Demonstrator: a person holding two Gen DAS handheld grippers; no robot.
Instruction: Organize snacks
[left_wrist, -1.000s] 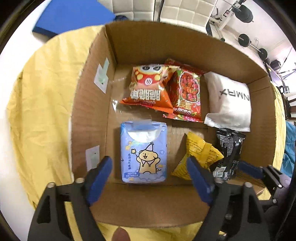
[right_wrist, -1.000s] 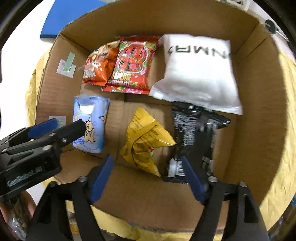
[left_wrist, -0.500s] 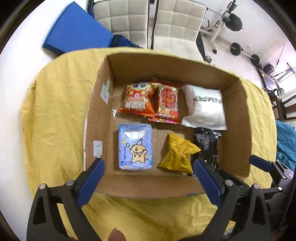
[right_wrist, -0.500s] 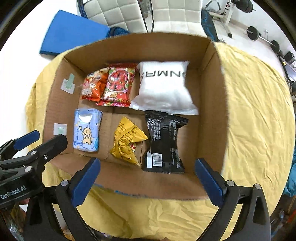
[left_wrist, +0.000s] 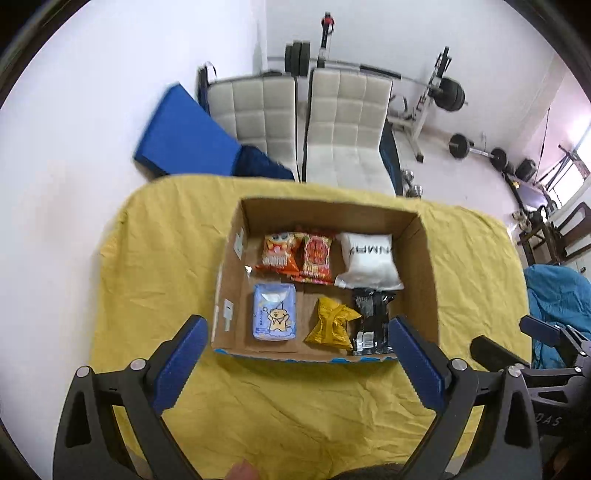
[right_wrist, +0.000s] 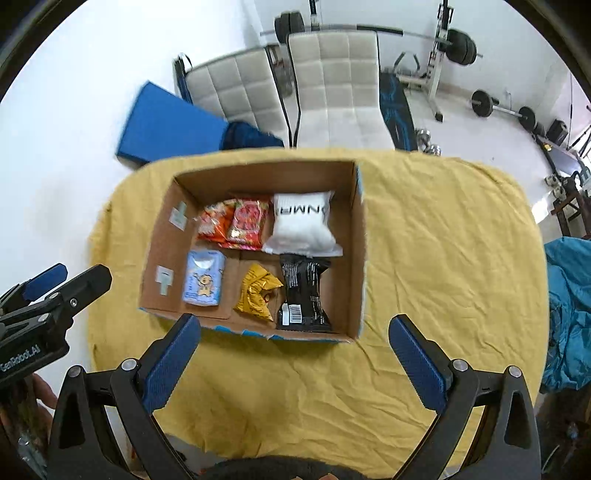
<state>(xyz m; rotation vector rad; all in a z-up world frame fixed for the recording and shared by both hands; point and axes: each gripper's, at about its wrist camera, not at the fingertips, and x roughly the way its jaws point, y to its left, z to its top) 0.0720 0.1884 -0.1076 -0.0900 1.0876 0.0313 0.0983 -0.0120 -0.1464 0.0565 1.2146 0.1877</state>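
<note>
Cardboard box (left_wrist: 424, 266): open-topped, at frame centre in both views, resting on a yellow cloth (left_wrist: 295, 406) that covers the table.

Contents, upper row, left to right:
- orange snack bag (left_wrist: 277, 252), its edge overlapped by the next
- red snack bag (left_wrist: 316, 259)
- white pouch (left_wrist: 369, 260) with dark lettering

Contents, lower row, left to right:
- light-blue packet (left_wrist: 274, 312) with a cartoon figure
- crumpled yellow bag (left_wrist: 330, 324)
- black packet (left_wrist: 371, 319), barcode end toward the lower frame edge

All six lie flat on the box floor.

Left gripper (left_wrist: 295, 363): lower centre of its own view, raised above the cloth, pointing down toward the near box wall. Blue pads set wide apart; nothing between them. It also shows at the left edge of the right wrist view.

Right gripper (right_wrist: 293, 360): lower centre of its view, likewise above the cloth short of the box. Fingers spread wide, empty.

Background, upper frame: two white quilted chairs (left_wrist: 343, 122), blue mat (left_wrist: 184, 136), weight bench with barbell (left_wrist: 436, 99).
</note>
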